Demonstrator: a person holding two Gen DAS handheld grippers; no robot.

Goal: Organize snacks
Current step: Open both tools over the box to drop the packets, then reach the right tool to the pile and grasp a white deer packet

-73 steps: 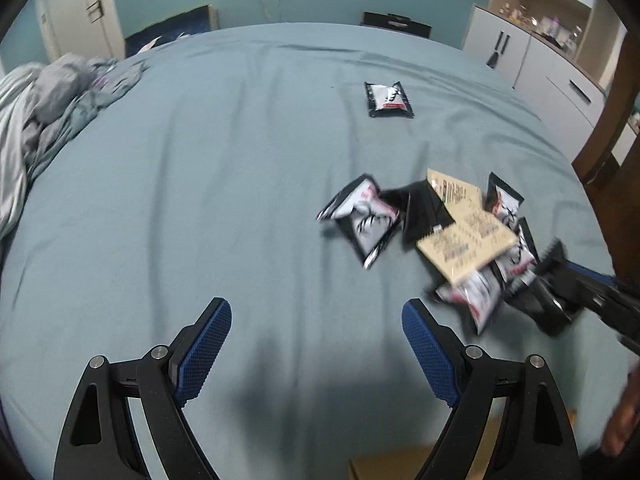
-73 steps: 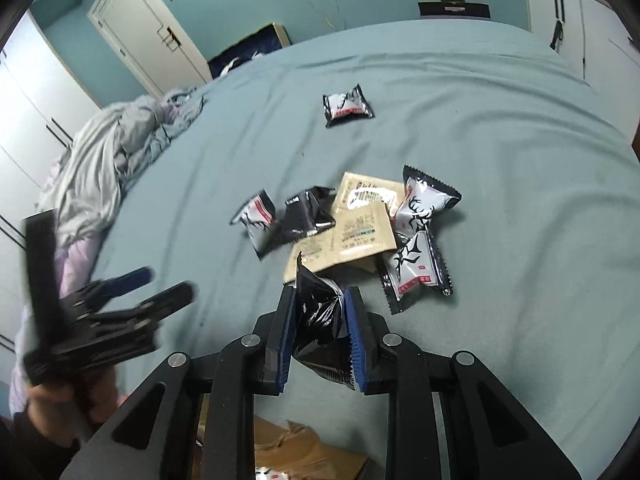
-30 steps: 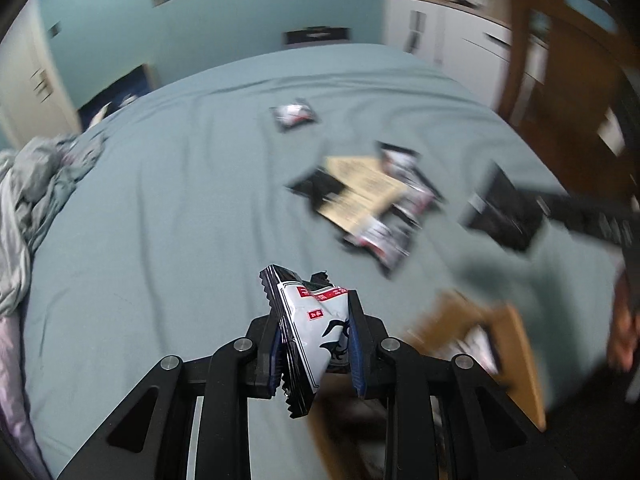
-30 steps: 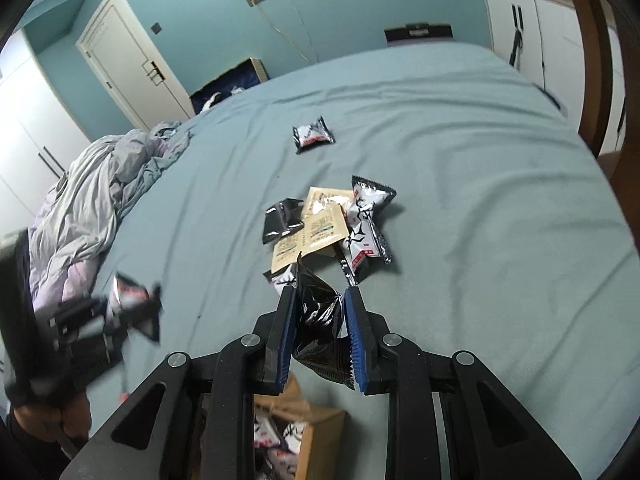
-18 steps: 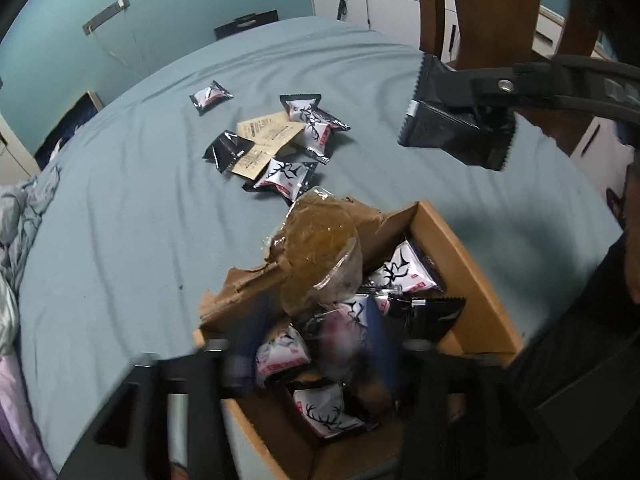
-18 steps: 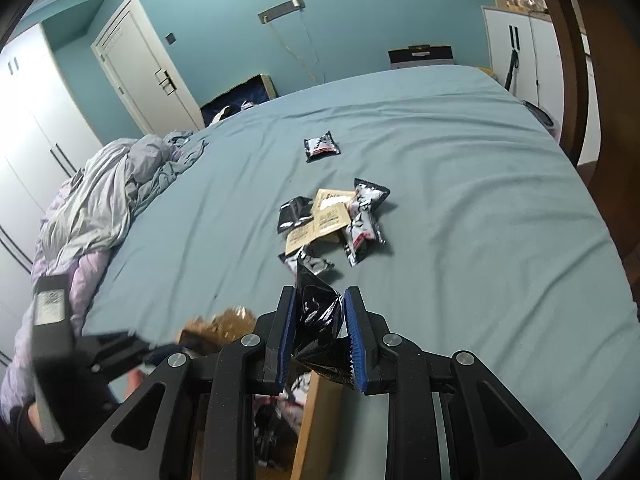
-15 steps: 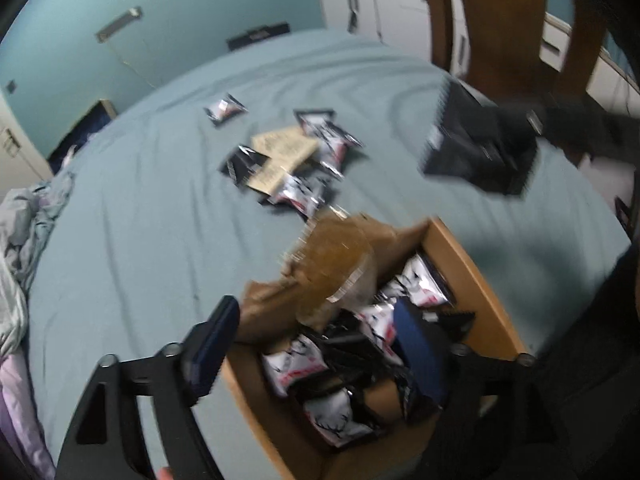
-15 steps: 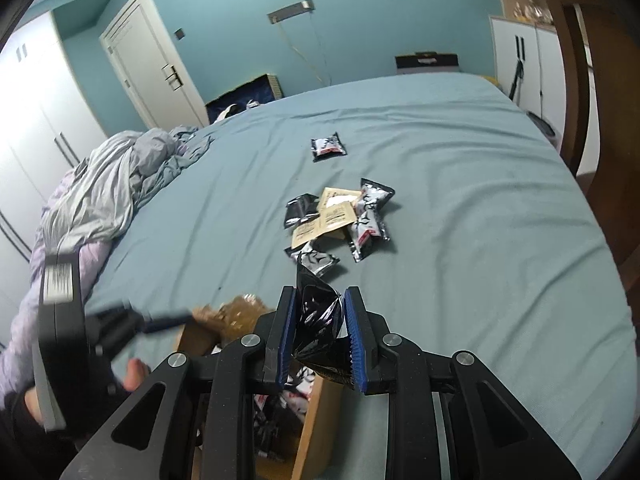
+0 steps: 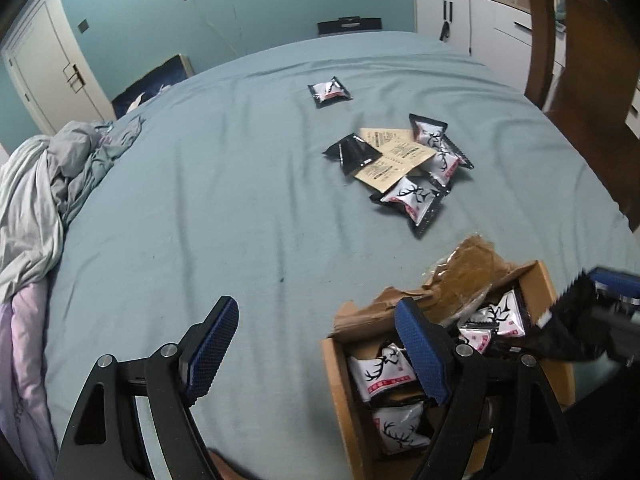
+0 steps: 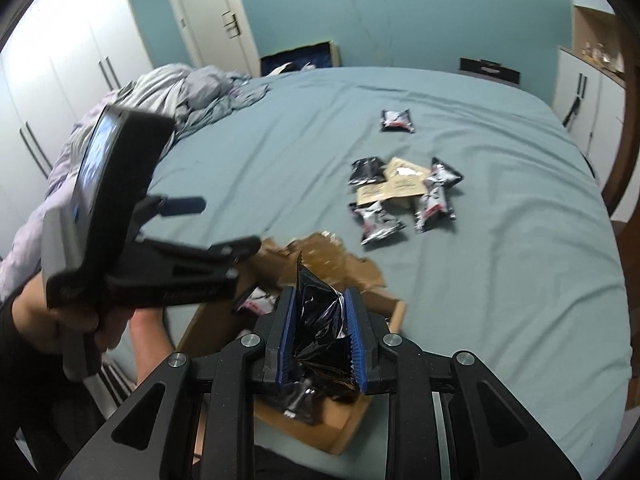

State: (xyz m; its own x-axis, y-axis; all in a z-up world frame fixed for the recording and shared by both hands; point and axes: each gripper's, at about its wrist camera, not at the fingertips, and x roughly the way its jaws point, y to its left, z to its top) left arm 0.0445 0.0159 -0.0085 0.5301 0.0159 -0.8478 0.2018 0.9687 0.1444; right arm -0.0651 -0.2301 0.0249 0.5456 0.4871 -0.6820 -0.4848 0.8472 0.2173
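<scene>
Left wrist view: the left tool (image 9: 316, 350) is spread wide with nothing in it, over the near edge of the bed (image 9: 224, 200) beside the cardboard box (image 9: 340, 396). Snack packets (image 9: 378, 372) lie in the box. More snacks sit in a pile (image 9: 404, 168) farther up the bed.

Right wrist view: the right tool (image 10: 322, 340) is pinching a black snack packet (image 10: 320, 320) above the box (image 10: 396, 316). The left tool (image 10: 208, 224) is off to the side, in a hand (image 10: 80, 320).
</scene>
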